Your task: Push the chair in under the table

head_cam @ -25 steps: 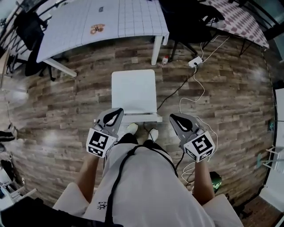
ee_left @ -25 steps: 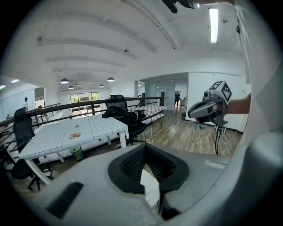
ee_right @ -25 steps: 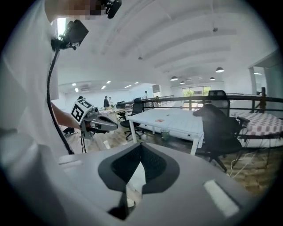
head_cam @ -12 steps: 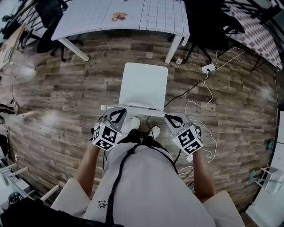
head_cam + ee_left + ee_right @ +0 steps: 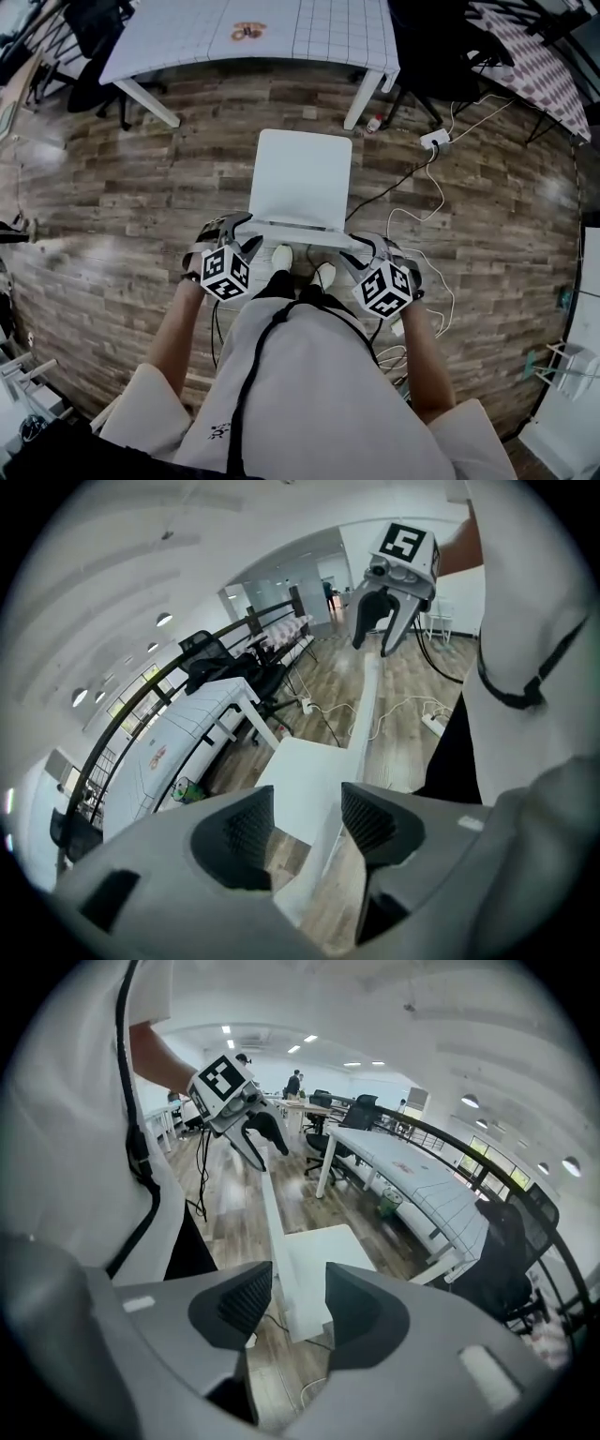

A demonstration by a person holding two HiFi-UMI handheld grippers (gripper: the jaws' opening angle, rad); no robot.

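Note:
The white chair (image 5: 300,173) stands on the wood floor with its seat toward the white table (image 5: 281,37) and its backrest top rail (image 5: 292,232) nearest me. Straddling the rail's left end, my left gripper (image 5: 232,225) is open. Its jaws have just been opening, and the rail (image 5: 370,705) runs between the pads (image 5: 246,829) with gaps on both sides. Over the right end my right gripper (image 5: 361,246) has also just been opening. The rail (image 5: 272,1213) lies between its fingers (image 5: 246,1302) without being squeezed. Each gripper view shows the other gripper at the rail's far end.
A power strip (image 5: 433,141) and white cables (image 5: 412,216) lie on the floor right of the chair. Black office chairs (image 5: 431,47) stand at the table's right end, and a small bottle (image 5: 375,122) by its leg. My shoes (image 5: 281,258) are just behind the backrest.
Both grippers have sunk from in front of my body onto the two ends of the chair's backrest rail. Their jaws went from shut to open around it.

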